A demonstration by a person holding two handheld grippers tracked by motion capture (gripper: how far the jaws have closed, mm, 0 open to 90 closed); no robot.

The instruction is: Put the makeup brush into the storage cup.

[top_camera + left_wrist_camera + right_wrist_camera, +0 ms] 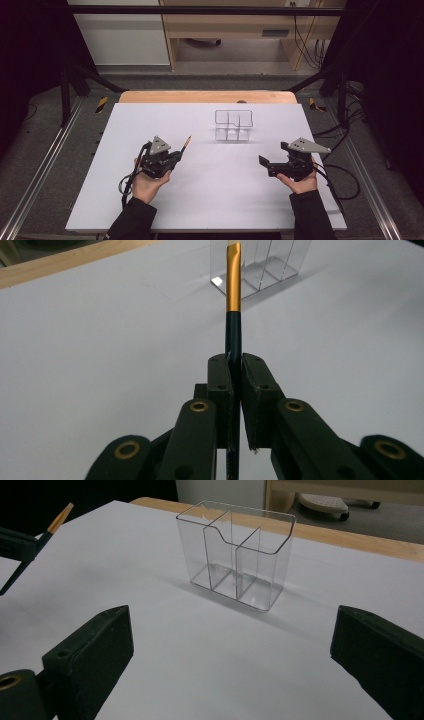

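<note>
We hold a pencil (233, 315) in our left gripper (178, 156), jaws closed tight on its dark shaft. Its golden end points toward the clear divided organizer (233, 125), which stands well apart on the white table (150, 120), probably so we can drop it in. Our right gripper (264, 164) waits wide open and empty. The pencil's tip is cut off at the top of the left gripper view.
</note>
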